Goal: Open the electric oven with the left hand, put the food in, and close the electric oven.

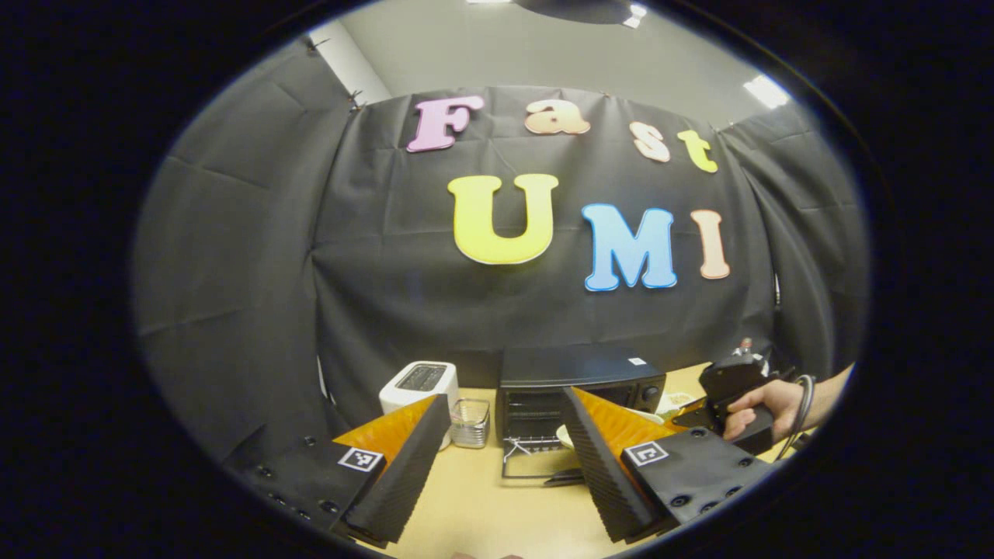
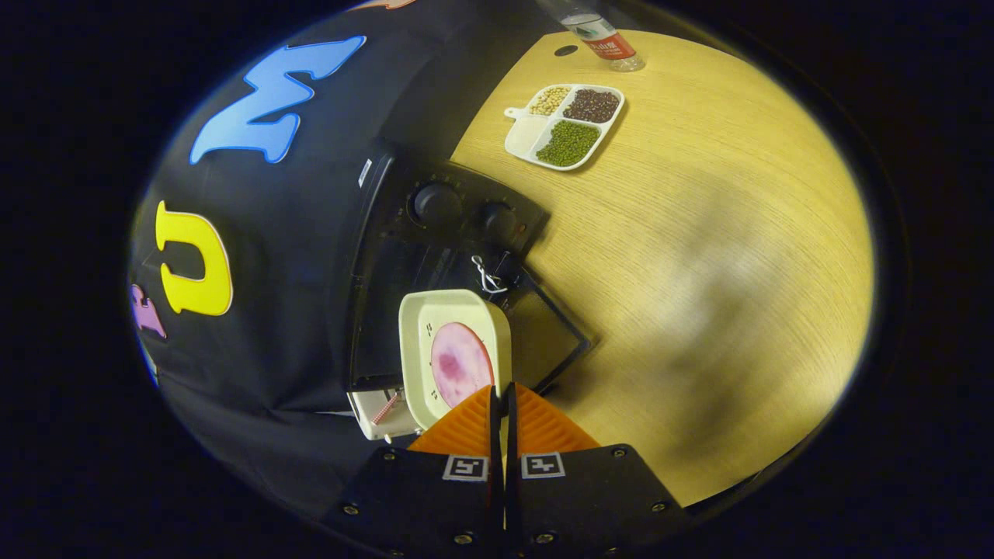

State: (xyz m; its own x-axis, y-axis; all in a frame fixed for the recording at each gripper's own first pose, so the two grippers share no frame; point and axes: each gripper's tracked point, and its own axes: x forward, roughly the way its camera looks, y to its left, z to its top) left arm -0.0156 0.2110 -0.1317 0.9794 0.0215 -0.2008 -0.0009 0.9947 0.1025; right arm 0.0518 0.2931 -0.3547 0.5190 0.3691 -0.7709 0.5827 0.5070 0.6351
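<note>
Left gripper (image 1: 505, 442): its fingers stand wide apart at the bottom centre of the left gripper view, with nothing between them. Beyond the gap, at lower centre, the electric oven (image 1: 578, 380) sits on the wooden table (image 1: 481, 505) with its door (image 1: 532, 464) folded down toward the camera. A white toaster (image 1: 419, 386) stands at the oven's left, and a small clear container (image 1: 470, 423) sits between the two. At the lower right of this view, a hand (image 1: 765, 407) holds the other gripper just beside the oven's right side.

Right gripper (image 2: 501, 400): its fingers are pressed together on the near rim of a cream plate (image 2: 450, 349) at lower centre of the right gripper view. The plate carries a round pink slice of food (image 2: 460, 363) and hangs over the open oven door. A divided tray of beans (image 2: 565, 126) lies at upper centre, well apart from the oven, with a bottle (image 2: 602, 35) near the top edge.
</note>
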